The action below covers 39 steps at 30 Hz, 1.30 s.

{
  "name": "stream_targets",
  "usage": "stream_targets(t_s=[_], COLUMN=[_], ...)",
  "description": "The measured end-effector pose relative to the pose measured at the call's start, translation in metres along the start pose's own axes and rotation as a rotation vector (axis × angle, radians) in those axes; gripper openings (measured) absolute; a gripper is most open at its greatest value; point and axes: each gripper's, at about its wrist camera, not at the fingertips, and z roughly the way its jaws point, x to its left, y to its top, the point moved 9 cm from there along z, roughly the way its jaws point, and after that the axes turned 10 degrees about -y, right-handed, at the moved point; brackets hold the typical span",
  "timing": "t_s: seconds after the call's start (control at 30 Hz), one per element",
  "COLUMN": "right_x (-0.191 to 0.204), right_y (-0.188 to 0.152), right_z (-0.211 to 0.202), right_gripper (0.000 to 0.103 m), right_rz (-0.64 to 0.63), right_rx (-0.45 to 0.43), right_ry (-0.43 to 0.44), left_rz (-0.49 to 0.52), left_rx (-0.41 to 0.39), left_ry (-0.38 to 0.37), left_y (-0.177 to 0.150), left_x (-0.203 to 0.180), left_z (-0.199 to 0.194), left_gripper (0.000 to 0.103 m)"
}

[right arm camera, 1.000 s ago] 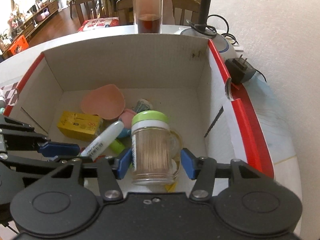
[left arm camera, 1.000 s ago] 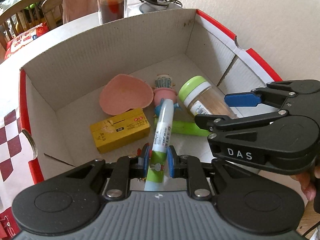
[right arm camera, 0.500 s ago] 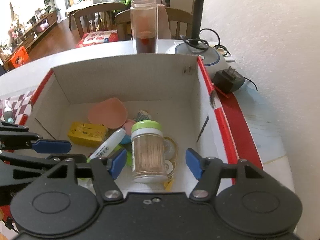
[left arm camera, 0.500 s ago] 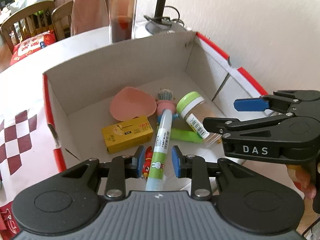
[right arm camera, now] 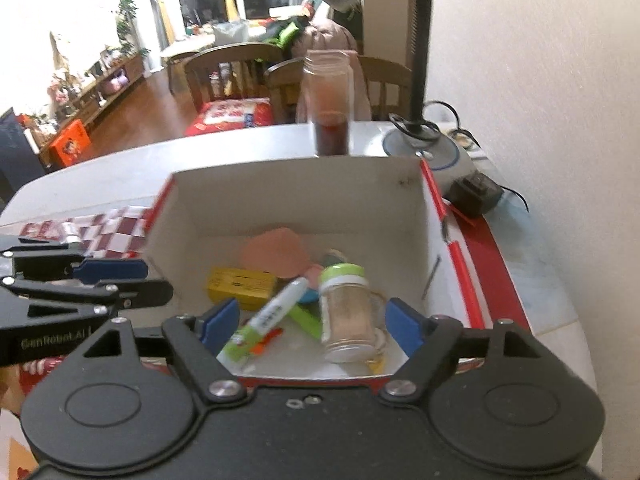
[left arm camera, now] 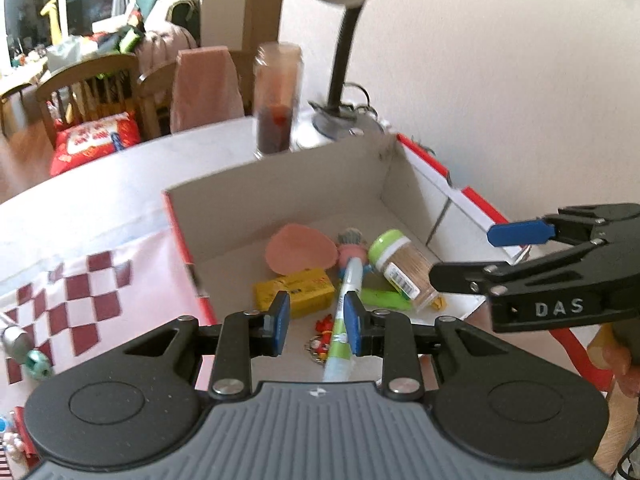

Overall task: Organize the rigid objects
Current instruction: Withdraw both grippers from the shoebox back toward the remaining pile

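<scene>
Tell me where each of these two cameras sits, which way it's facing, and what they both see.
Left wrist: on the left gripper, looking forward and down into the cardboard box; own open fingers, plus the right gripper entering from the right.
Right wrist: on the right gripper, facing the same box; own open fingers, left gripper at the left edge.
Shared: box, green-lidded jar, yellow box, desk lamp.

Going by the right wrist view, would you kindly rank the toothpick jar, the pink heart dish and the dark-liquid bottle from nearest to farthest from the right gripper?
1. Toothpick jar: in the box, just ahead of the open right gripper, between its fingers.
2. Pink heart dish: deeper in the box, toward the back wall.
3. Dark-liquid bottle: on the table behind the box.
</scene>
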Motion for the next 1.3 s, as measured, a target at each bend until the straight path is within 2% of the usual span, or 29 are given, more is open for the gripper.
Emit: stream_targets(t_s=[0.1,0.13,0.17,0.2,0.23,0.5,0.6,0.87,0.93,1.23,1.3], right_x=[0.012,0.017,0.021,0.027,0.033,0.09,0.116,0.189,0.205,0.267,0.275], right_y=[0.002,0.002,0.002,0.002,0.002,0.0,-0.003,-0.015,-0.017,-0.019,-0.018], right_z=[-0.011,-0.015,-0.018,-0.022,-0.026,-0.049,-0.055,-0.058,-0.056,-0.043,-0.037], right_gripper=[0.081,0.082,0.082,0.083,0.084,0.097,0.102,0.103,0.102,0.102,0.102], right_rz=[-0.006,-0.006,-0.005,-0.003,-0.001,-0.001,-0.003,-0.021,-0.027,-0.087,-0.1], right_rx=[-0.023,-0.031,-0.038,-0.046,-0.053,-0.107,-0.118,-0.103,-0.096,-0.072,-0.066], right_ry=[0.022,0.029,0.035,0.044,0.053,0.113,0.133,0.16,0.16,0.161,0.151], left_rz=[0.008,0.006,0.001,-0.001,0.0,-0.019,-0.027,-0.039,-0.048,-0.066,-0.069], left_rx=[-0.03,-0.04,-0.051,-0.064,-0.083,-0.104,-0.112,-0.127,-0.125,-0.117,-0.12], left_ry=[0.011,0.011,0.01,0.008,0.005,0.006,0.012,0.038,0.041,0.042,0.032], left_y=[-0.002,-0.003,-0.006,-0.008,-0.011,-0.038,-0.049,-0.08,-0.089,-0.125,-0.13], left_x=[0.008,0.011,0.015,0.018,0.022,0.059,0.075,0.129,0.143,0.212,0.224], left_z=[-0.018,-0.024,-0.031,-0.037,-0.045,-0.096,-0.115,-0.162,-0.169,-0.195,-0.197], left_gripper=[0.03,0.041,0.062,0.069,0.071,0.071,0.079,0.083,0.086,0.087,0.092])
